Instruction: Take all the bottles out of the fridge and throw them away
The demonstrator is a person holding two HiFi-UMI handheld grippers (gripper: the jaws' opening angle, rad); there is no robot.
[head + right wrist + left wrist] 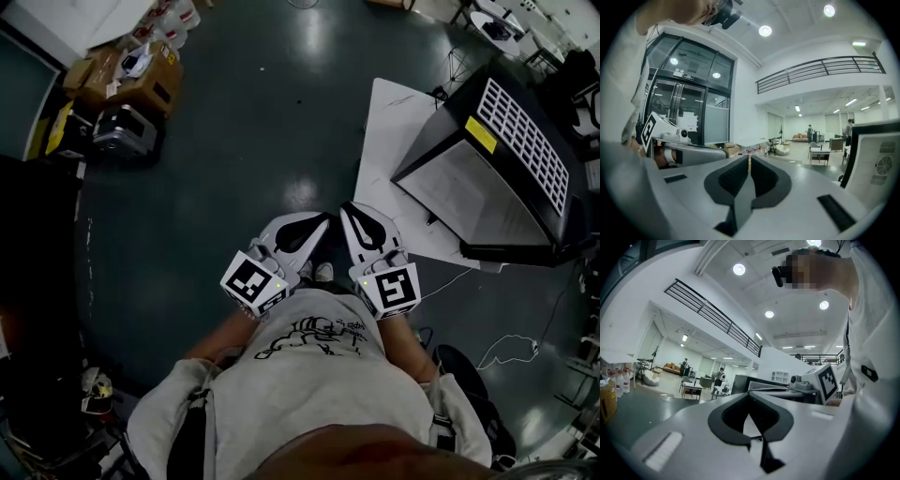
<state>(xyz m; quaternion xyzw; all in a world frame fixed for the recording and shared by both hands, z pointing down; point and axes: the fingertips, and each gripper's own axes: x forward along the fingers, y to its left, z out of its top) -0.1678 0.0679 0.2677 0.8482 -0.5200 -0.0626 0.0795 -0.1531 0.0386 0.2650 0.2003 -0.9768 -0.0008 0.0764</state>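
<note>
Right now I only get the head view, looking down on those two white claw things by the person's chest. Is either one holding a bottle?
Observer: No. The left gripper view shows the left gripper with its jaws together and nothing between them.
Operator: And the other one?
Observer: The right gripper view shows the right gripper with its jaws only a thin slit apart, and it is empty too.
Operator: Is anyone else around?
Observer: Yes. That same view shows a person standing far off in the background.
</note>
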